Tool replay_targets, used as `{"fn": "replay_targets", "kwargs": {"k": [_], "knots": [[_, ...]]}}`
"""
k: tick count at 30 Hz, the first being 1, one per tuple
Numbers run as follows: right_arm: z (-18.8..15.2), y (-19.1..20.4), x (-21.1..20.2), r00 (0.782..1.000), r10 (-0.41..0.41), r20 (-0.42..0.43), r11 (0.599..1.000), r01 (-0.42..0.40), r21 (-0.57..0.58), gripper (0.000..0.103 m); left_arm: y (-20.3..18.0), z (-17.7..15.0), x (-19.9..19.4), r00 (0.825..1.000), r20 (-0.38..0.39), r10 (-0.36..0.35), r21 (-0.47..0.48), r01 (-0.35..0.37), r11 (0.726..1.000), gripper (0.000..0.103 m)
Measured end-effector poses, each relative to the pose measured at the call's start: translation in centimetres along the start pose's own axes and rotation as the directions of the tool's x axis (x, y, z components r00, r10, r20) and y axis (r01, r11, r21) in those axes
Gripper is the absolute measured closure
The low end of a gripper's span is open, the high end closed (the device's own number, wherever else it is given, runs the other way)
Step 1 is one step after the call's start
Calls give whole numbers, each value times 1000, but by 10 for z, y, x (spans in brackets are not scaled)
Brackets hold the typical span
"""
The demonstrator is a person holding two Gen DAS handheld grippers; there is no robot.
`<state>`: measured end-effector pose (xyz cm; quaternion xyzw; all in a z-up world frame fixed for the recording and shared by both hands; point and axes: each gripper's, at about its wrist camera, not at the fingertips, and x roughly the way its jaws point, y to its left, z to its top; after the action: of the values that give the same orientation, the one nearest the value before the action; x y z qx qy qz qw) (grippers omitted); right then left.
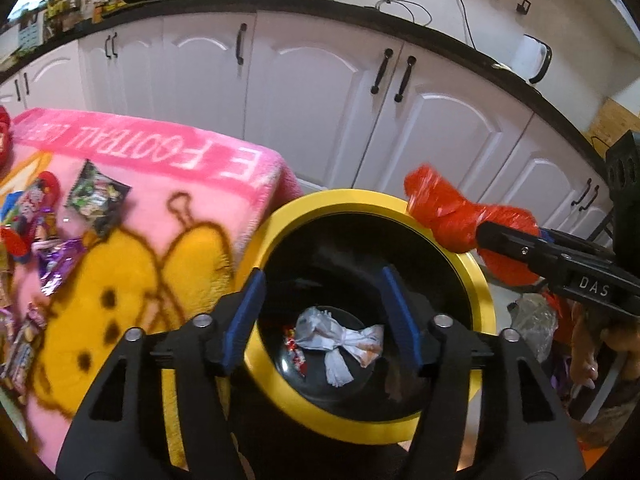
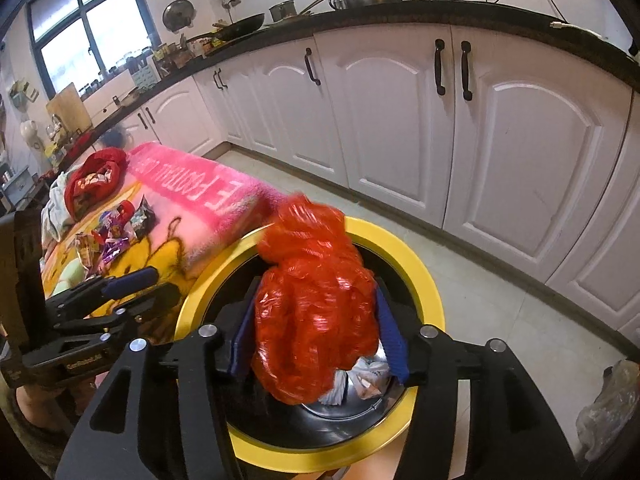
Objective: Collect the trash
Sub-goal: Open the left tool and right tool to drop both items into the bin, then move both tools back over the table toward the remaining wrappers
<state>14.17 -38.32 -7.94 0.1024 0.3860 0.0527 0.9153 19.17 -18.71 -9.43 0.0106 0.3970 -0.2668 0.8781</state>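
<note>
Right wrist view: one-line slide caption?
Right hand-held gripper with a crumpled red plastic bag between its blue fingers, over the yellow-rimmed bin.

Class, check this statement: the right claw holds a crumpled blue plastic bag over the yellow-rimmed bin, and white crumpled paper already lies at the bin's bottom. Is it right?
Not quite: the plastic bag is red, not blue, as the right wrist view shows. The rest stands: it sits in the right claw over the yellow-rimmed bin, and white crumpled paper lies at the bottom.
</note>
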Motion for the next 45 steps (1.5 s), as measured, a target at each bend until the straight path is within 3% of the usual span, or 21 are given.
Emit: {"fn": "replay_targets", "kwargs": {"k": [6,10,13,23,32,45], "knots": [[2,4,-5,1000,-5,14,1000,5,-5,46,7,0,-13,1000,23,18,-20,-18,1000,30],[5,9,-11,999,-4,33,1000,5,-16,44,11,1,-25,998,49,34,-25,-33,999,25],[8,14,-19,999,0,52,1000,2,-29,41,12,2,-35,996,71,45,-27,-43,999,12],[18,51,-48,990,30,136,992,-13,-122,31,26,0,-74,982,142,122,-52,-116,992,11],[26,90,-67,978,84,189,982,-48,-183,30,50,-3,-126,943,237,232,-102,-213,972,11],[27,133,-75,971,122,207,965,-67,-252,29,83,-12,-170,905,294,307,-175,-265,948,11]]}}
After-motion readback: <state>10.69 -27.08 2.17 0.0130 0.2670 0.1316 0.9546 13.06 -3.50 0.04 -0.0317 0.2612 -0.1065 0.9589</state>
